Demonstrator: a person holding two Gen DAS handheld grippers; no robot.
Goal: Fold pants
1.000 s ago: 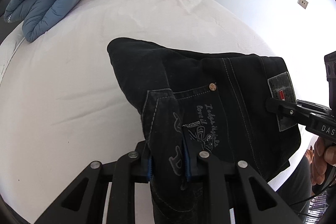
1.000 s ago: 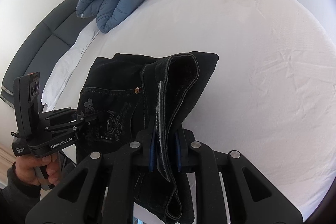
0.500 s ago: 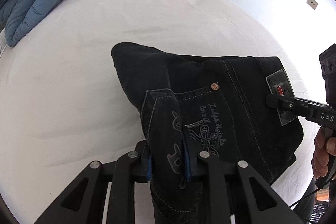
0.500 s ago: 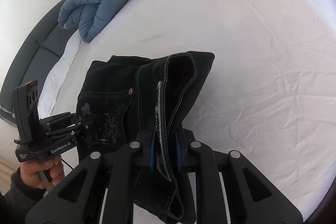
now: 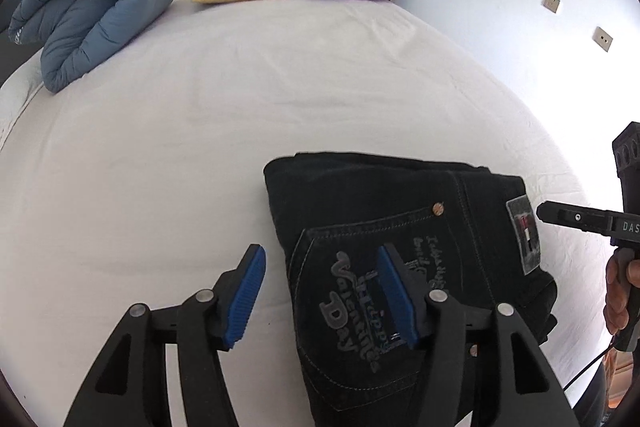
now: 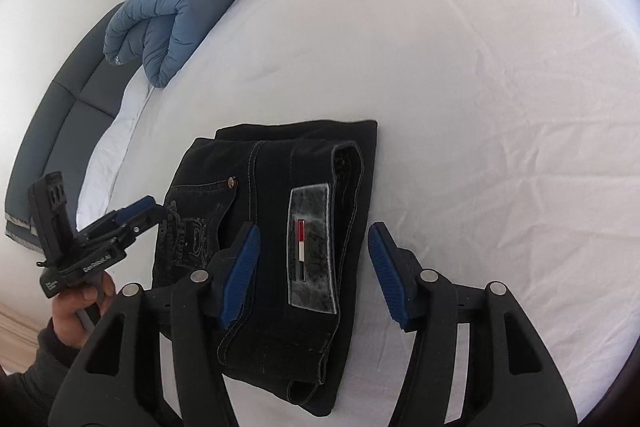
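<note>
Now, in the left wrist view, the left gripper [image 5: 320, 297] is opening, having let go of the folded black jeans [image 5: 404, 251] lying lower centre on the white bed sheet [image 5: 200, 147]. Likewise in the right wrist view, the right gripper [image 6: 314, 273] is spreading off the waistband with its leather patch [image 6: 310, 247], so the fold looks finished.

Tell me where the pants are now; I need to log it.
The pants lie folded on the white bed, near its front edge, beneath both grippers.

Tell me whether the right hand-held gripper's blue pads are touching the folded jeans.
Apart. In the right wrist view the right hand-held gripper is opening, and its pads stand clear on either side of the jeans, which lie flat on the bed.
</note>
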